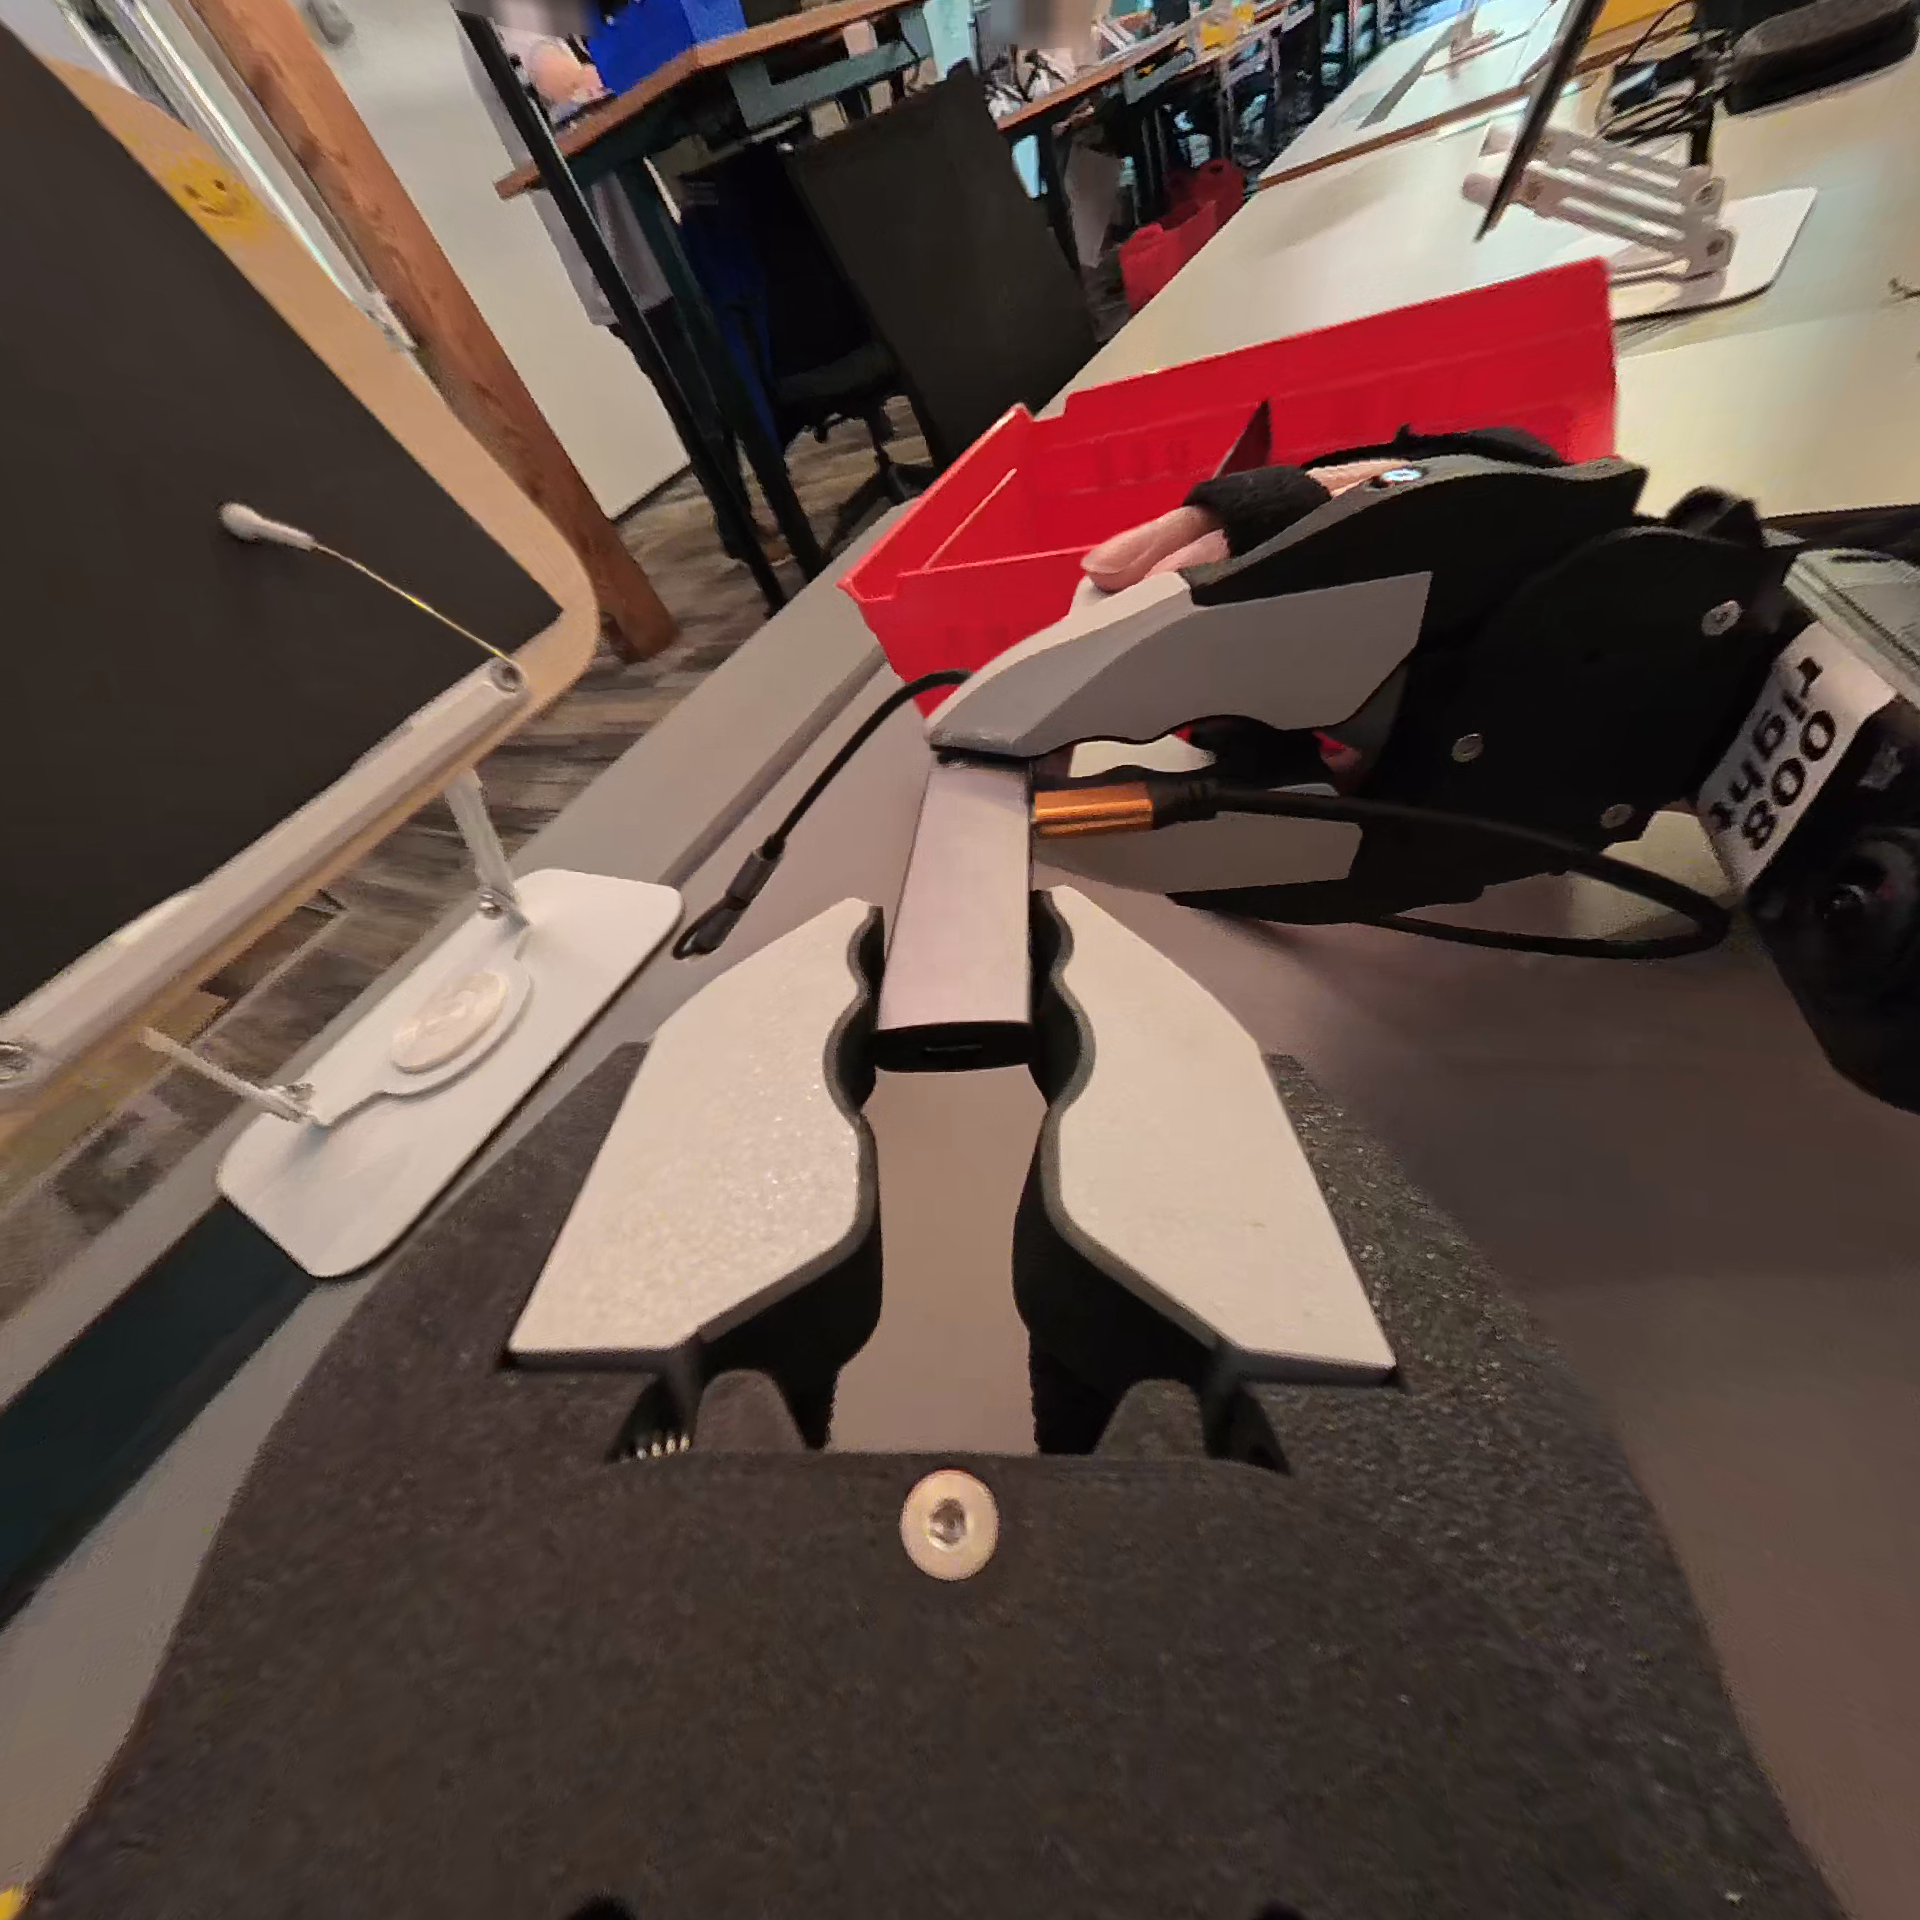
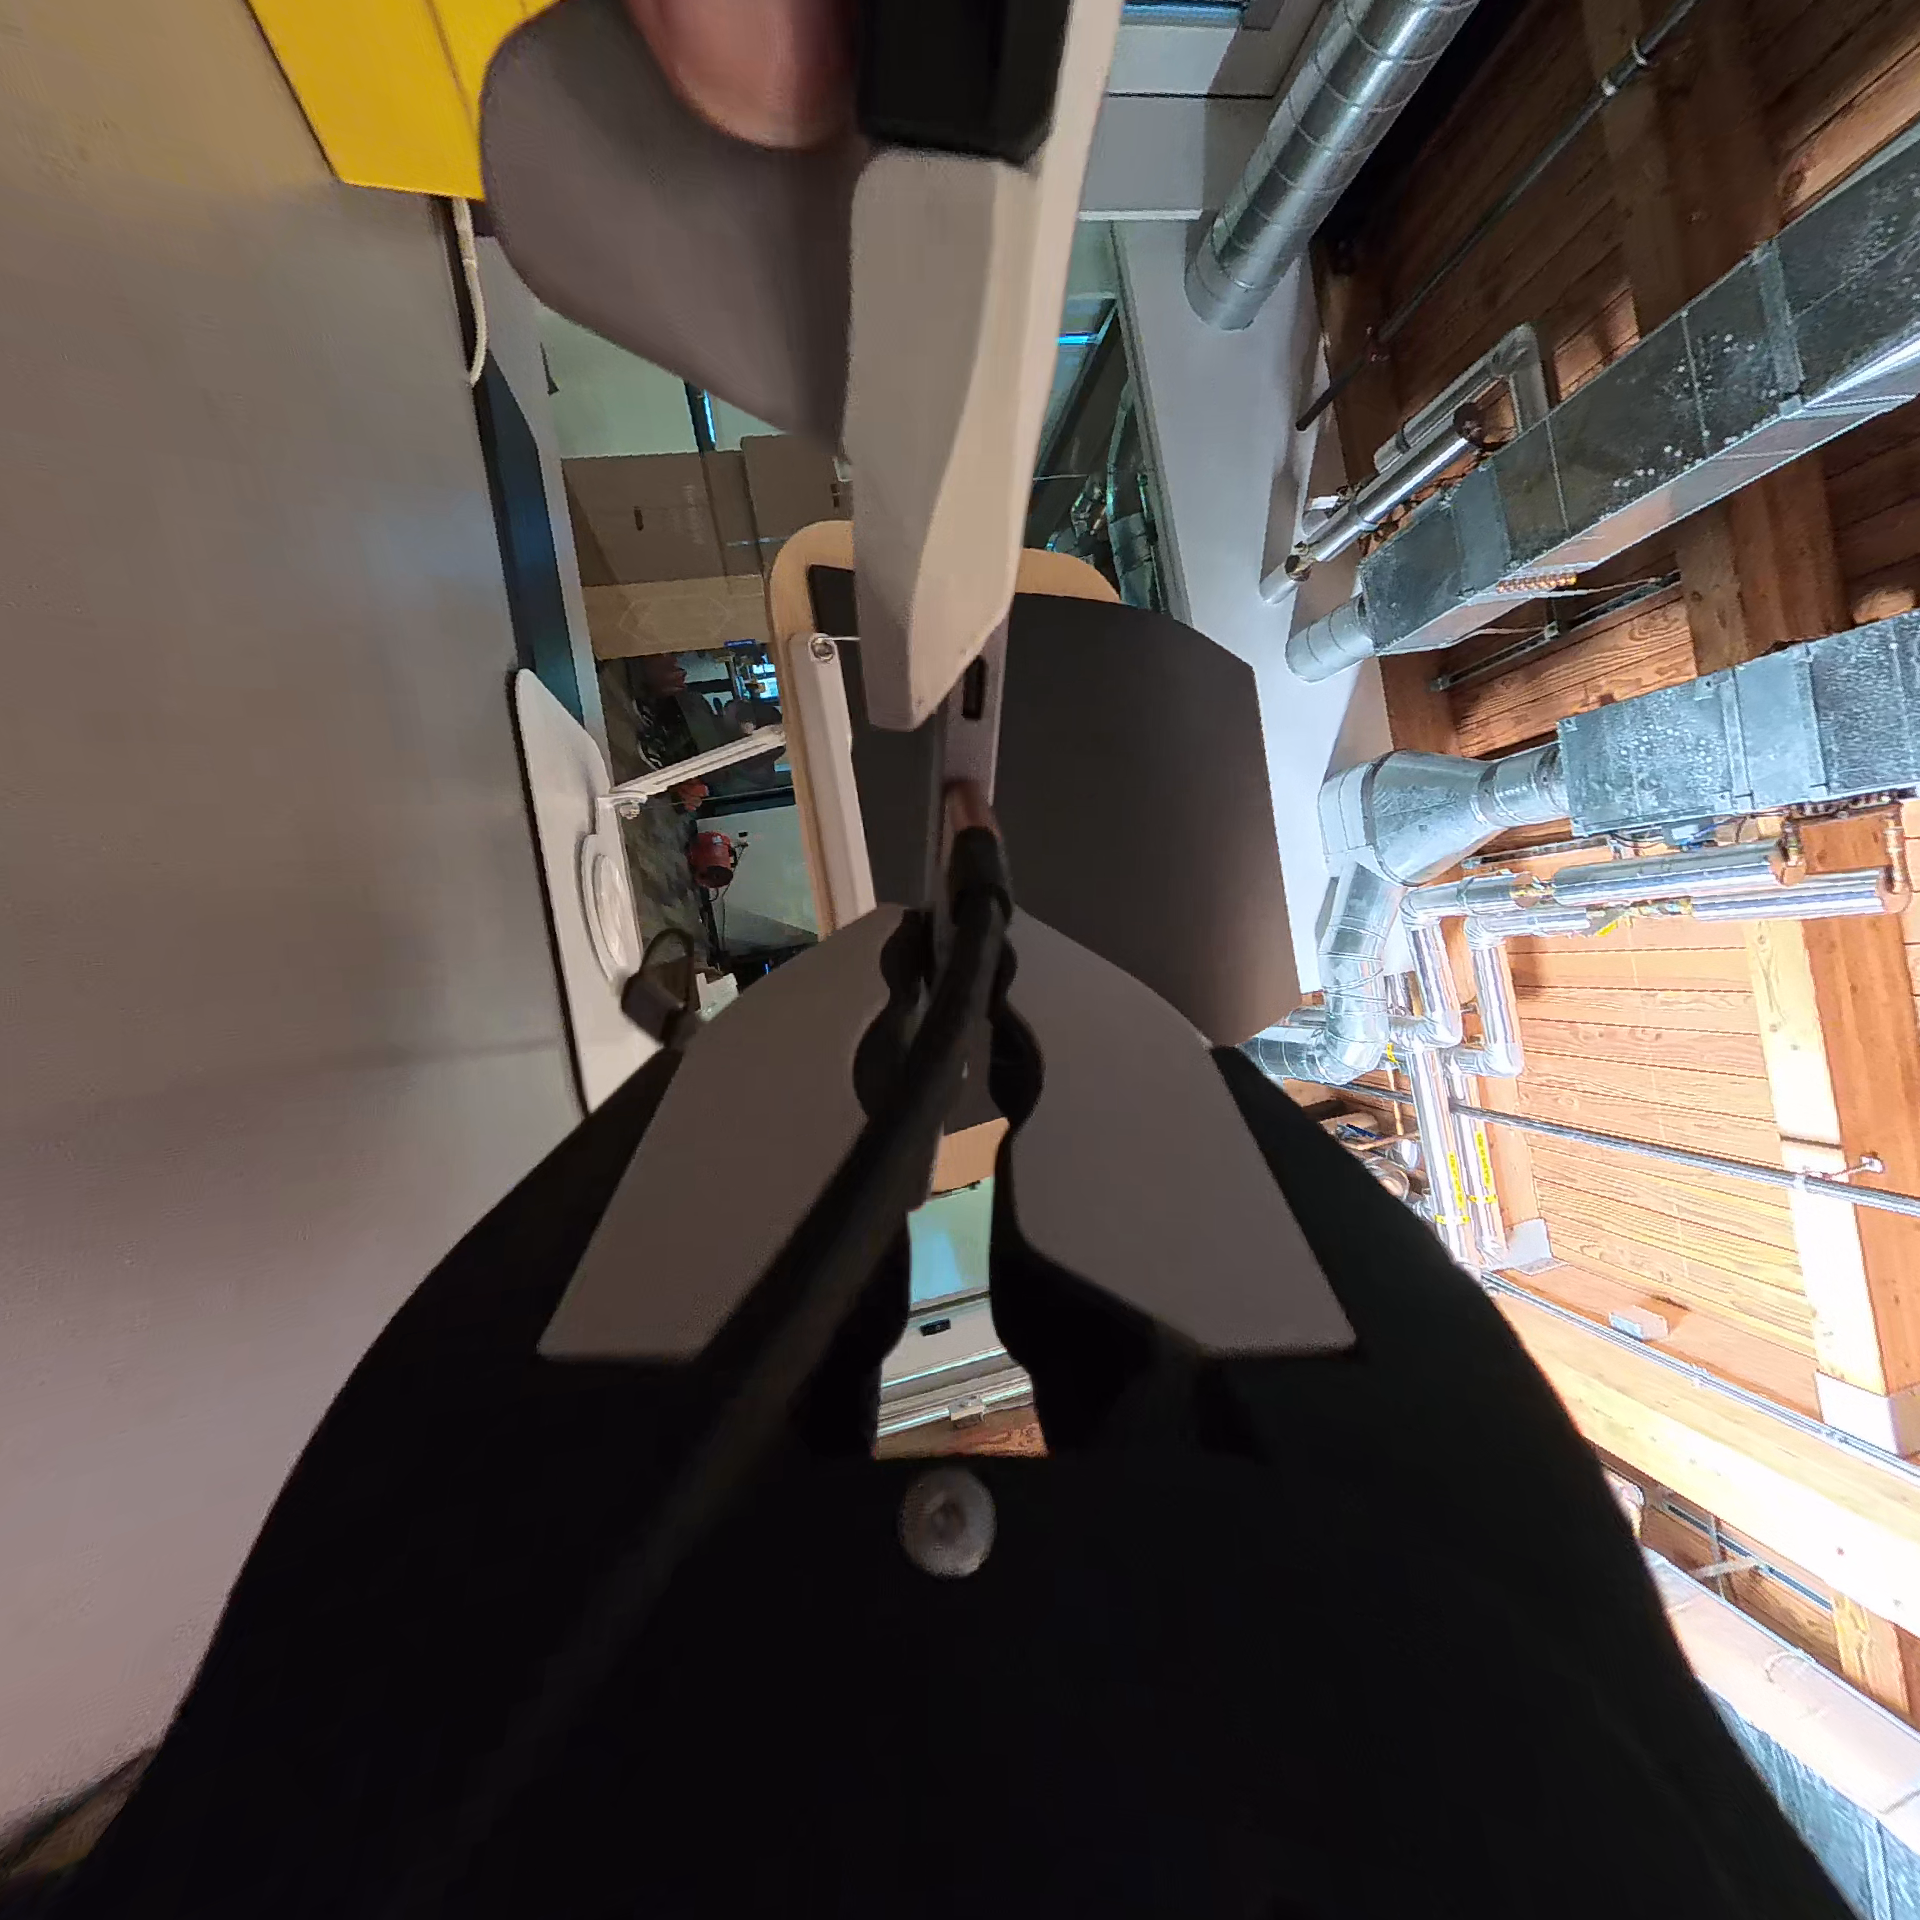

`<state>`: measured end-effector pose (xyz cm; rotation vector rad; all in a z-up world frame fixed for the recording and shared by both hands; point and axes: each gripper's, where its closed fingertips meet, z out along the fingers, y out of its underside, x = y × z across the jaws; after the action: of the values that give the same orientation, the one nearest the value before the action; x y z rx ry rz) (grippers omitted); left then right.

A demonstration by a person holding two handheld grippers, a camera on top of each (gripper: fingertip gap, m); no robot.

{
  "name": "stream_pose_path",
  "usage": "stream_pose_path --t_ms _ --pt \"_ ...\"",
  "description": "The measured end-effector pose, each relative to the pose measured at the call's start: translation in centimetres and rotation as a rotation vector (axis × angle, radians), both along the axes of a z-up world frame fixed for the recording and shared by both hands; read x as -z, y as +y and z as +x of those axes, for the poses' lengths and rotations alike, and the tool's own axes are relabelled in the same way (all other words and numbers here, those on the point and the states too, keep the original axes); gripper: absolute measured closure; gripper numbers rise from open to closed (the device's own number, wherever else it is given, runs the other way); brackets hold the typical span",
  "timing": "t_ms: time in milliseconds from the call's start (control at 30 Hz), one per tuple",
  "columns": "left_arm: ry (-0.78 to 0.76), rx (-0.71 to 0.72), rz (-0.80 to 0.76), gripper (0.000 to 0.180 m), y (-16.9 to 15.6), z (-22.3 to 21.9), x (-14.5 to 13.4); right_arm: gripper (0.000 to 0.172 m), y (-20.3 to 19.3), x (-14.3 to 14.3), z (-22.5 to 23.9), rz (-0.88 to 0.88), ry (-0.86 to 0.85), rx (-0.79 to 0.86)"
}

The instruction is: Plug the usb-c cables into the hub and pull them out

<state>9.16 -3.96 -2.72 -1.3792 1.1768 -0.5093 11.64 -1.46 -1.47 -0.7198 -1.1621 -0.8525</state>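
In the left wrist view my left gripper point(image 1: 956, 935) is shut on the near end of a slim grey hub point(image 1: 966, 862), both pads pressed on its sides. The hub points forward above the table. My right gripper point(image 1: 1013, 795) comes in from the right, shut on a black usb-c cable point(image 1: 1455, 831) just behind its copper plug point(image 1: 1091, 814). The plug's tip meets the hub's right side; how deep it sits I cannot tell. In the right wrist view the cable point(image 2: 935, 1039) runs between my right gripper's point(image 2: 956, 935) pads to the plug point(image 2: 971, 805) at the hub point(image 2: 909, 821).
The hub's own thin black lead point(image 1: 748, 883) trails to the table. A red bin point(image 1: 1247, 468) stands behind my right gripper. A dark panel point(image 1: 208, 520) on a white stand point(image 1: 468, 1039) is at the left. A dark mat point(image 1: 1558, 1143) covers the table. The gap from one gripper's tips to the other's is roughly 4 cm.
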Motion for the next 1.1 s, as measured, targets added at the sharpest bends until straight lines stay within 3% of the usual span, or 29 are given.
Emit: stream_pose_path --t_ms 767,833,933,1100 --pt "-0.083 -0.190 0.261 0.155 1.0 -2.3 -3.9 0.162 0.0 -3.0 2.7 -0.023 0.239 -0.001" --pt "-0.089 -0.214 0.275 0.155 1.3 -2.6 -4.1 0.163 0.0 -3.6 2.9 -0.067 0.323 -0.028" --pt "-0.093 -0.253 0.284 0.155 1.7 -3.1 -4.3 0.163 0.2 -4.8 3.4 -0.251 0.583 -0.116" --pt "-0.072 -0.315 0.289 0.155 2.6 -3.6 -3.9 0.150 -1.4 -6.2 1.1 -0.626 0.923 -0.462"
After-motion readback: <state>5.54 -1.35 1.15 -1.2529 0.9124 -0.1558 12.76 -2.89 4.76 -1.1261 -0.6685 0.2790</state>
